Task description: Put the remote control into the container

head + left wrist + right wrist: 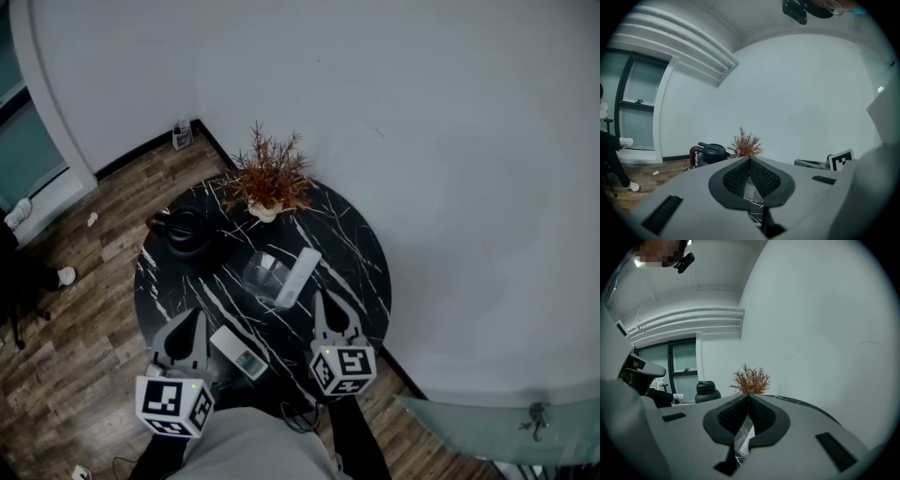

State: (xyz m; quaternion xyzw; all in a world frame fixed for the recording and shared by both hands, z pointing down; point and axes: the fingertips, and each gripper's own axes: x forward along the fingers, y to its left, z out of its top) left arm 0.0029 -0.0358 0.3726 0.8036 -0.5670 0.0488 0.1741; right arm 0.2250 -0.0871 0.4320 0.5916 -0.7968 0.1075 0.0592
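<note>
left gripper [195, 319] and right gripper [321, 302] both closed tight, holding nothing; remote control [299, 276] lying against the clear container [264, 275] on the table [356, 253]; risk: tipping that light container, or shoving the remote away, by approaching with jaws unopened.

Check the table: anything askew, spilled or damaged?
Nothing stands out. The white remote lies flat on the black table right beside the clear container, not in it yet. The plant and kettle sit upright; no spill shows. A second white device lies near the table's front edge.
</note>
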